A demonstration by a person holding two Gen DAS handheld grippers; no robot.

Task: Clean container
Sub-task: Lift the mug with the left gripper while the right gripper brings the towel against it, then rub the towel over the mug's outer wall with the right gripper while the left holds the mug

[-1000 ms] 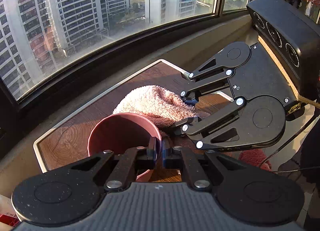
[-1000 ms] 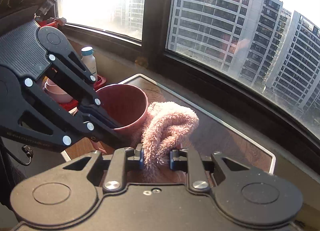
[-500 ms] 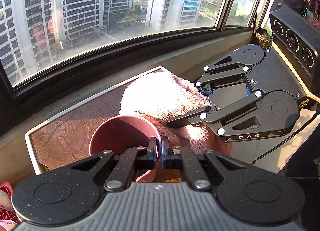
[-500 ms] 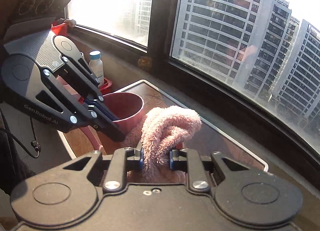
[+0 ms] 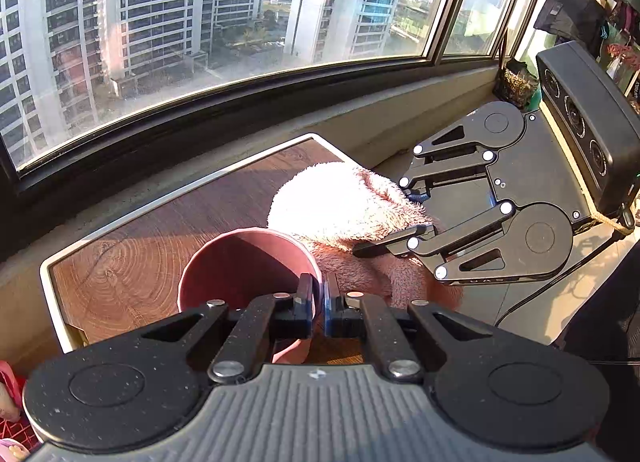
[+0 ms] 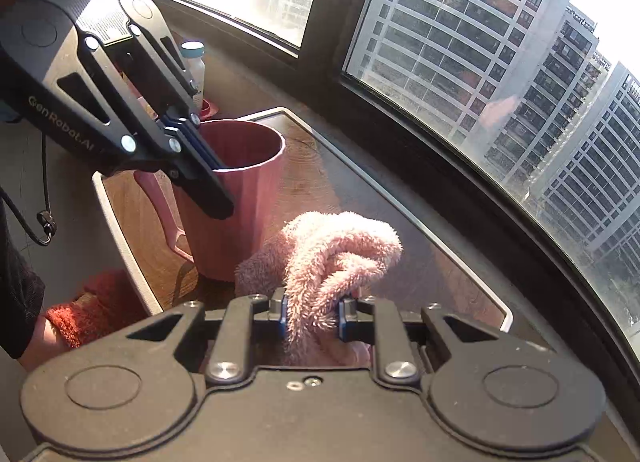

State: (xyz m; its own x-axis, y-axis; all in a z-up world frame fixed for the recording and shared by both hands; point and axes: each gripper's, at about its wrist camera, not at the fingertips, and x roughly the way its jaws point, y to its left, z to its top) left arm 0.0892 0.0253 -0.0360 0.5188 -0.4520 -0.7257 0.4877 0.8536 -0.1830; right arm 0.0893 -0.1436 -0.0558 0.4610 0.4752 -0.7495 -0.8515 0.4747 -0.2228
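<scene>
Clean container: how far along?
Done: left gripper is shut on the cup rim, right gripper shut on the towel. In hand: towel sits beside the cup on the tray, not inside it. Left: wiping the cup's inside.

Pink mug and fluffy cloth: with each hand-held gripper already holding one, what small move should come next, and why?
Probably lift the right hand-held gripper and push its pink fluffy cloth into the mug's mouth. The left hand-held gripper is pinching the pink mug by its rim on the wooden tray, while the cloth sits outside, beside the mug.
</scene>
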